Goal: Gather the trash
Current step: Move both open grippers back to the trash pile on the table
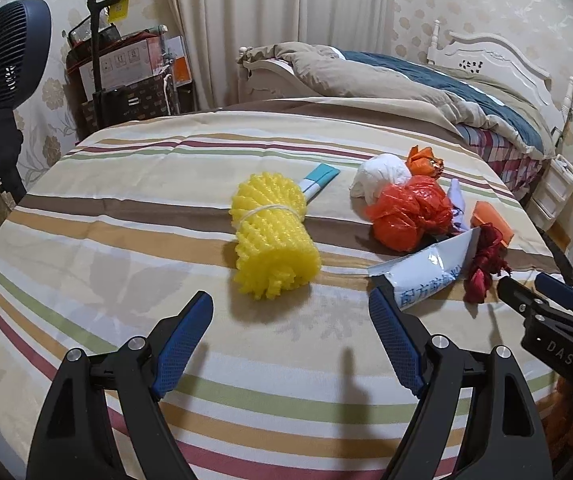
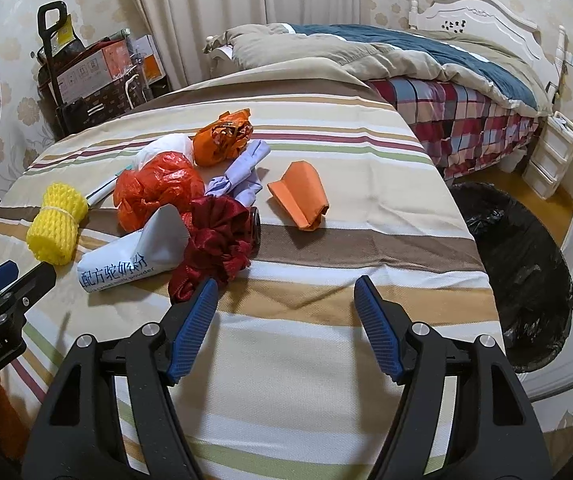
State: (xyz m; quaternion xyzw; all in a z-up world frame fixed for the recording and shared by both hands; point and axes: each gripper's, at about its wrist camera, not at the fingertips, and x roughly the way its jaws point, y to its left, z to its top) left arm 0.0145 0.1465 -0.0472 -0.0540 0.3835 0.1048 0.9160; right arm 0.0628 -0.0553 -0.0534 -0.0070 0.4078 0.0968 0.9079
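**Bedroom furnishings around the striped surface**

A dark blue pedestal fan (image 1: 4, 56) is seen at the left. Stacked cardboard boxes (image 1: 124, 60) are set against the floral wallpaper. A white carved headboard (image 2: 482, 20) is seen beyond a rumpled beige and teal duvet (image 2: 366, 52). Cream curtains (image 1: 278, 4) are drawn.

Home bedroom: bed (image 1: 426, 80), curtains (image 1: 278, 0)

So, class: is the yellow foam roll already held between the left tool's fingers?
No: the yellow foam roll lies on the striped cloth, ahead of the open left tool.
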